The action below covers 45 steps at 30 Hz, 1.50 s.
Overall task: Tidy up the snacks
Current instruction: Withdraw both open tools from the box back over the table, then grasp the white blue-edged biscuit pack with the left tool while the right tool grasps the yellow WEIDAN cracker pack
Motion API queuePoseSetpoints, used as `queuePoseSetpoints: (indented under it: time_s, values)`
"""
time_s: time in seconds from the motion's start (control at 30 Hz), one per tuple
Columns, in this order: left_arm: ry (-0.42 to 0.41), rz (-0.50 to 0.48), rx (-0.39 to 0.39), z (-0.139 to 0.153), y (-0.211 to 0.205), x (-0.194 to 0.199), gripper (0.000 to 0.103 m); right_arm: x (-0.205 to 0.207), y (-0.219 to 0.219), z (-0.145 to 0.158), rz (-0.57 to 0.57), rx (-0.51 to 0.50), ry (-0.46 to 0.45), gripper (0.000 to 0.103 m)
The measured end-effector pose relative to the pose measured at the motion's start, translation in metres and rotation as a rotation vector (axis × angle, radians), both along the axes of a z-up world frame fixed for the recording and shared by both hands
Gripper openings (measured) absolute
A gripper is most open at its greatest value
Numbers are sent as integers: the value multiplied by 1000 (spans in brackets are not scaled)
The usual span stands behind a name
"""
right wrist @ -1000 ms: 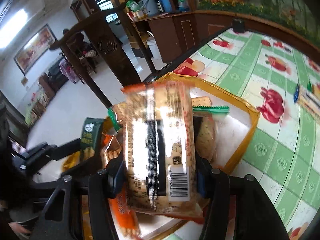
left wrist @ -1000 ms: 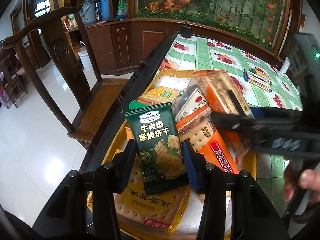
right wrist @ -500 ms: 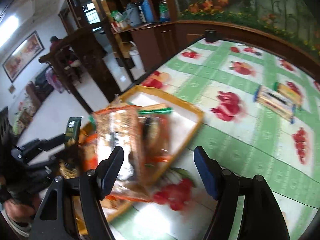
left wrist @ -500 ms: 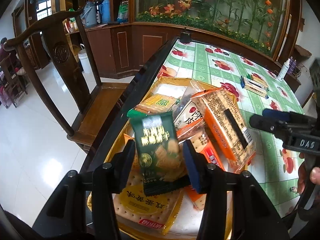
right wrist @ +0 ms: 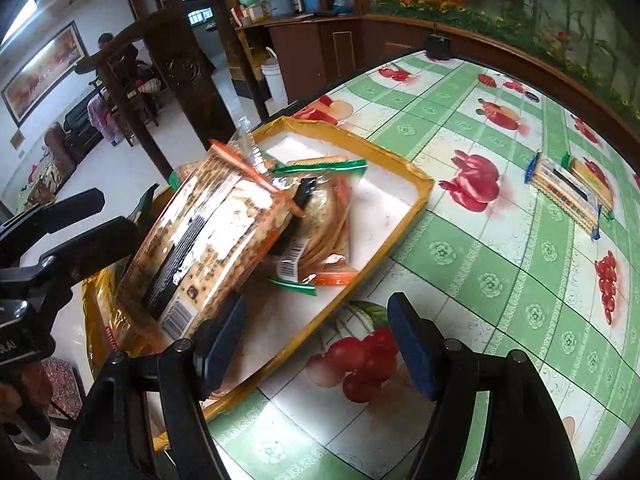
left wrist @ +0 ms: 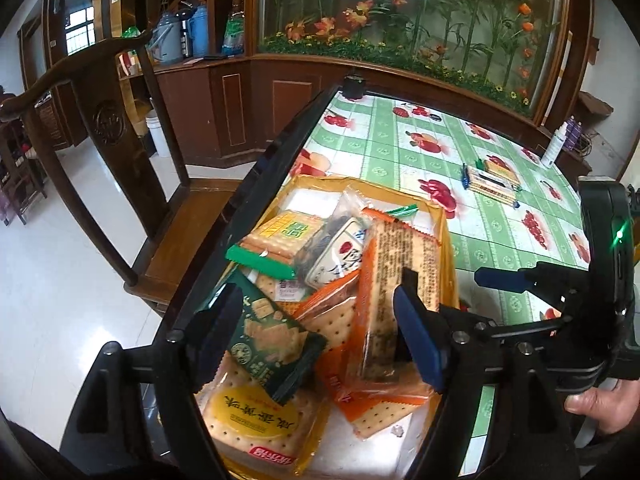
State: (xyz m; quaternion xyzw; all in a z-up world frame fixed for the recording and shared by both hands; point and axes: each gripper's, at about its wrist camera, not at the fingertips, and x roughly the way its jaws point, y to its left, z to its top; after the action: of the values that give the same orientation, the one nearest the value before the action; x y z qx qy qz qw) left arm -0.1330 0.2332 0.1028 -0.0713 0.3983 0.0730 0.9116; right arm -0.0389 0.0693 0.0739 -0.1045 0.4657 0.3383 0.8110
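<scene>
A yellow-rimmed tray (left wrist: 449, 240) (right wrist: 404, 224) holds a pile of snack packets. A dark green cracker packet (left wrist: 272, 344) lies tilted on that pile between the fingers of my left gripper (left wrist: 316, 332). Its jaws are opening and the pads do not press on the packet. A long orange cracker packet (left wrist: 400, 276) (right wrist: 208, 240) leans across the heap. My right gripper (right wrist: 316, 344) stands open over the tablecloth just outside the tray's near rim, with nothing between its fingers. In the left wrist view it shows at the right (left wrist: 504, 280).
More cracker packets (right wrist: 568, 192) (left wrist: 492, 180) lie farther off on the green fruit-print tablecloth (right wrist: 480, 280). A dark wooden chair (left wrist: 120, 152) stands by the table's left edge. A spray bottle (left wrist: 556, 148) stands at the far right. A person's hand (left wrist: 608, 404) holds the right gripper.
My left gripper has let go of the green packet, which dropped onto the pile. My right gripper released the orange packet into the tray and drew away over the tablecloth.
</scene>
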Motion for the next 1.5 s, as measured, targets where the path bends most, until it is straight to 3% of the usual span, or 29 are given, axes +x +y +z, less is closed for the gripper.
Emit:
queuePoseSetpoints:
  time_s: [0.57, 0.87, 1.23, 1.5]
  values:
    - [40, -119, -42, 4, -59, 38, 83, 17, -49, 0, -97, 4, 37, 73]
    - [67, -198, 6, 6, -115, 73, 85, 42, -96, 6, -187, 15, 34, 74]
    - [145, -226, -19, -7, -179, 149, 86, 106, -186, -2, -376, 13, 64, 74]
    - [187, -163, -43, -22, -211, 239, 86, 164, -236, 1, -525, 32, 43, 74]
